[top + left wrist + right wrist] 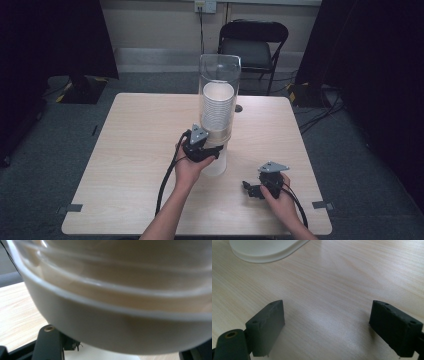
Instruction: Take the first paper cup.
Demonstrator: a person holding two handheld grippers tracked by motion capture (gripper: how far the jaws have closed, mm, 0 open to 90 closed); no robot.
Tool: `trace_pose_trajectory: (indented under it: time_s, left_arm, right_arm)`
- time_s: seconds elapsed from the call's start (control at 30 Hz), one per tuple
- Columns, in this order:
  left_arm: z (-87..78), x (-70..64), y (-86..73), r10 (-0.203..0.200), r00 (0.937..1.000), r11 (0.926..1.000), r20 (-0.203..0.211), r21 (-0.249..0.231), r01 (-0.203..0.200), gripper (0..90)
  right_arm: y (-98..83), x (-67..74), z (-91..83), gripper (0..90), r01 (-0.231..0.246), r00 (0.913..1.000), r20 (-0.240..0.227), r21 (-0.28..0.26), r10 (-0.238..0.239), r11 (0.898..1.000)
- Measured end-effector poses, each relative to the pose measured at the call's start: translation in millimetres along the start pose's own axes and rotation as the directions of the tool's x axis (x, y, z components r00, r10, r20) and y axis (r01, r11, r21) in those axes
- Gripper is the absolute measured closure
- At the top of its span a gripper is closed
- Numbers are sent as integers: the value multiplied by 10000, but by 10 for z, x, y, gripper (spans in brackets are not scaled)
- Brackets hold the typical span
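A clear tube dispenser [220, 75] stands upright in the middle of the table and holds a stack of white paper cups [218, 107]. The lowest white cup [218, 162] sticks out below the tube. My left gripper [210, 152] is pressed against that cup from the left and looks shut on it. In the left gripper view the cup's curved wall [120, 327] is very close, with one black finger [48, 343] under it and the pads hidden. My right gripper [248, 189] rests low at the front right, open over bare wood [327, 322]. A white rounded base [264, 250] lies beyond it.
The light wooden table [140, 150] has bare room to the left and behind the dispenser. A black folding chair [252, 42] stands beyond the far edge. Dark curtains hang at both sides, and cables lie on the floor to the right.
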State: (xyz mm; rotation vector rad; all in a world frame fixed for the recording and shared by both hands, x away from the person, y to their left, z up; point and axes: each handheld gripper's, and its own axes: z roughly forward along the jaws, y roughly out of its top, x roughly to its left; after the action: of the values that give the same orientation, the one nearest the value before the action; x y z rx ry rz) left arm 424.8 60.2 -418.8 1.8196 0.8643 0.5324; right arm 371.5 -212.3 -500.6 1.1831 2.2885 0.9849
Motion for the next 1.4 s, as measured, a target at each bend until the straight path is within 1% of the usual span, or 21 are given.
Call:
trace_pose_trajectory:
  time_s: [0.07,0.13,0.17,0.27,0.3,0.33,0.6,0.73,0.8,0.93,1.0,1.03,1.07,1.13,1.17,1.2,1.23,1.27,1.4]
  left_arm:
    - [5,1,-8,-35,10000,10000,52,-80,35,347]
    - [3,-2,-8,-47,10000,10000,33,-54,47,355]
    - [7,-3,-20,59,10000,9999,4,-99,-59,355]
    - [5,-7,-29,128,9999,9999,-27,-101,-128,358]
    - [4,-15,-34,192,9998,9998,-97,-91,-193,358]
    - [7,-17,-39,223,9997,9996,-95,-151,-225,359]
    - [9,-45,-63,339,9991,9992,-266,-214,-345,364]
    - [12,-55,-69,357,9988,9990,-341,-240,-365,364]
    - [8,-50,-67,354,9988,9992,-345,-185,-360,365]
    - [10,-48,-70,389,9988,9990,-296,-219,-396,365]
    - [11,-55,-74,416,9986,9988,-336,-230,-424,365]
    - [8,-64,-79,393,9984,9989,-399,-224,-403,366]
    - [8,-81,-90,461,9977,9984,-488,-296,-476,366]
    - [9,-79,-89,479,9975,9984,-517,-269,-494,367]
    - [3,-83,-80,399,9977,9991,-547,-145,-408,367]
    - [12,-75,-82,424,9979,9988,-494,-236,-436,367]
    - [7,-83,-80,455,9974,9988,-552,-142,-464,367]
    - [9,-83,-83,496,9972,9985,-566,-195,-508,367]
    - [12,-101,-94,394,9975,9988,-589,-256,-410,368]
  right_arm:
    - [0,-1,0,122,12,10000,-3,-3,-12,10000]
    - [-1,-1,0,122,15,10000,-3,-6,-15,10000]
    - [-1,-1,0,122,12,10000,-1,-3,-12,10000]
    - [-1,-1,0,122,13,10000,1,-1,-13,10000]
    - [-1,-1,0,122,10,10000,1,-1,-10,10000]
    - [-1,-1,0,122,10,10000,1,-1,-10,10000]
    - [-2,5,-1,122,-21,10000,10,0,21,10000]
    - [-2,5,-1,122,-25,10000,18,0,25,10000]
    - [-3,7,-2,122,-35,10000,37,-7,35,10000]
    - [-3,7,-2,122,-35,10000,40,-9,35,10000]
    - [-3,6,-2,122,-33,10000,39,-10,33,10000]
    - [-3,7,-2,122,-37,10000,40,-8,37,10000]
    - [-4,5,-1,121,-29,10000,53,-14,29,10000]
    - [-4,6,-1,122,-29,10000,55,-12,29,10000]
    - [-3,6,-1,122,-27,10000,49,-13,27,10000]
    - [-3,7,-2,122,-42,10000,39,-7,42,10000]
    - [-3,7,-1,122,-41,10000,35,-10,41,10000]
    - [-3,7,-2,122,-37,10000,36,-8,37,10000]
    - [-4,6,-1,122,-30,10000,49,-11,30,10000]
